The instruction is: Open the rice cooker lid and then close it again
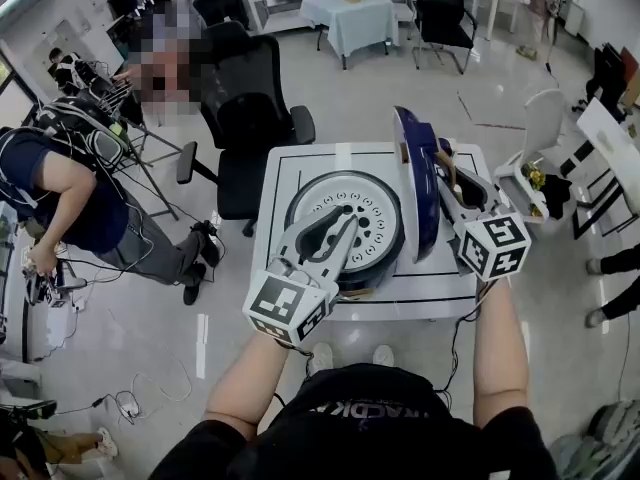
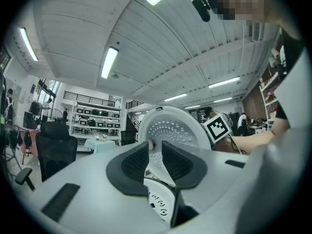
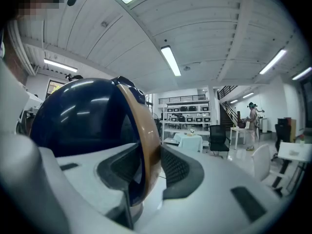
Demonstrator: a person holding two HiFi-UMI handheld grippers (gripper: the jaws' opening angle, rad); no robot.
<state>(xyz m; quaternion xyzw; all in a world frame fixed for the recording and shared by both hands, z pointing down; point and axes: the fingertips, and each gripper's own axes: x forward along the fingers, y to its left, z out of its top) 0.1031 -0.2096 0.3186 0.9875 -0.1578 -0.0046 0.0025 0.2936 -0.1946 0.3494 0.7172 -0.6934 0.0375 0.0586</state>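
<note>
The lid (image 3: 83, 121) is stood upright at the right of the cooker (image 1: 345, 223), which is set in the middle of a white table (image 1: 292, 173). Its tan rim is clamped between the jaws of the right gripper (image 3: 146, 162), one pad on the dark blue shell and one on the inner side. The left gripper (image 2: 155, 145) is held over the cooker's open mouth, its jaws a narrow slit apart and nothing in them (the lid's perforated inner plate is only seen beyond).

The likeliest fault is judged to be a slip. The rim is glossy and curved and only a thin edge is caught, so the lid could be lost and dropped shut by its own weight. The left gripper would then be struck, since it lies in the lid's path. A sideways pull could also drag the cooker, as the tabletop looks smooth and the body is not held.

A pale floor (image 1: 400, 88) is seen around the table, with a black chair (image 1: 250, 118) beyond it, a cloth-covered table (image 1: 350, 13) at the far end, cables (image 1: 125, 403) at the near left and a person (image 1: 70, 198) bent over at the left.
</note>
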